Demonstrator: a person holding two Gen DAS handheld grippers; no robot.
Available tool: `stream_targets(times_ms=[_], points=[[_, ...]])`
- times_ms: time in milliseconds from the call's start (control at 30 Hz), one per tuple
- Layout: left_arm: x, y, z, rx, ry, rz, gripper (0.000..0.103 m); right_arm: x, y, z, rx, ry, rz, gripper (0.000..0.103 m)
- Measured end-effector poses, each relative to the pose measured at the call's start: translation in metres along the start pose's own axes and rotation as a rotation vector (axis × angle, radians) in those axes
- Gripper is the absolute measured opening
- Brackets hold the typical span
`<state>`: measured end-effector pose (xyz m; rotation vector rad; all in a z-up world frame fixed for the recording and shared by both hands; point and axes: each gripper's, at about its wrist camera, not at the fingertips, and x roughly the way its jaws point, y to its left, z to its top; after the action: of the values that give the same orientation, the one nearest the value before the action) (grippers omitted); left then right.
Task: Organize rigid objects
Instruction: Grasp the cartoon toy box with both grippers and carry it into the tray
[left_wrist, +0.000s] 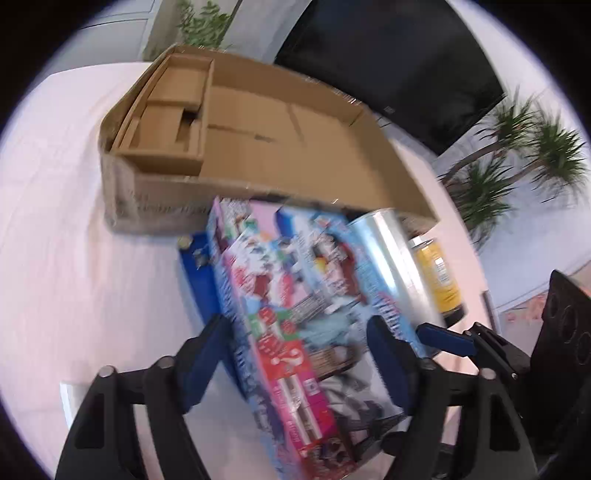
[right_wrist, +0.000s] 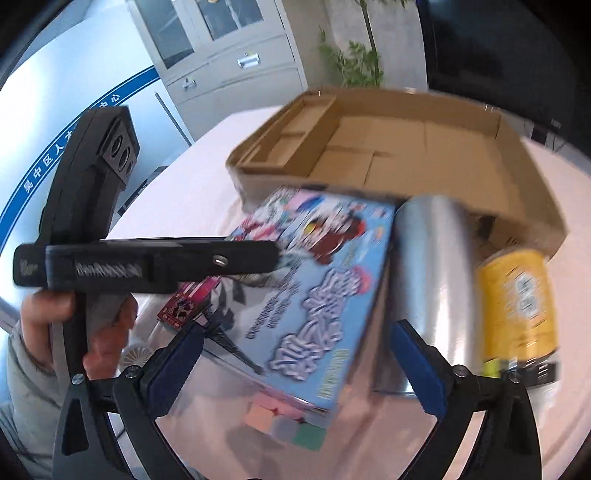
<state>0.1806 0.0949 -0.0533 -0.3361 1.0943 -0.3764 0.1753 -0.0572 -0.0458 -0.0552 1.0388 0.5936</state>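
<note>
Here both your tools are spread, gripping nothing: left tool (left_wrist: 295, 354) straddles the colourful toy box (left_wrist: 295, 306), right tool (right_wrist: 306, 365) hovers over it, beside the cardboard tray (right_wrist: 388, 147).

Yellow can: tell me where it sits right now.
In the right wrist view the yellow can is far right on the table, beside the silver cylinder, just in front of the cardboard box.
</note>
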Motion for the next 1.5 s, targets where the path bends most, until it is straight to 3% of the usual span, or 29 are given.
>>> stream_targets(times_ms=[167, 367, 467, 633, 867, 1067, 1200, 1300, 1500], points=[[-0.007, -0.005, -0.017, 0.012, -0.037, 0.021, 0.059, 0.018, 0.001, 0.001, 0.059, -0.004, 0.011, 0.101], [-0.018, -0.013, -0.030, 0.039, -0.116, 0.083, 0.054, 0.018, 0.004, -0.006, 0.080, -0.047, -0.001, 0.100], [-0.029, -0.021, -0.036, 0.064, -0.168, 0.128, 0.053, 0.010, 0.004, -0.015, 0.116, -0.094, 0.030, 0.099], [-0.047, -0.026, -0.036, 0.067, -0.237, 0.137, 0.053, -0.012, 0.016, -0.021, 0.099, -0.194, 0.012, 0.099], [-0.072, -0.040, -0.002, 0.090, -0.341, 0.120, 0.053, -0.036, 0.016, 0.008, 0.074, -0.285, 0.011, 0.099], [-0.067, -0.046, 0.071, 0.124, -0.372, 0.101, 0.053, -0.050, -0.002, 0.071, 0.039, -0.340, -0.012, 0.099], [-0.045, -0.035, 0.123, 0.105, -0.336, 0.099, 0.053, -0.036, -0.020, 0.127, 0.012, -0.311, -0.015, 0.099], [-0.017, -0.017, 0.152, 0.059, -0.274, 0.102, 0.053, -0.010, -0.044, 0.167, 0.016, -0.240, 0.017, 0.099], [0.044, 0.023, 0.157, -0.027, -0.104, 0.154, 0.048, 0.075, -0.093, 0.199, 0.067, -0.010, 0.115, 0.100]])
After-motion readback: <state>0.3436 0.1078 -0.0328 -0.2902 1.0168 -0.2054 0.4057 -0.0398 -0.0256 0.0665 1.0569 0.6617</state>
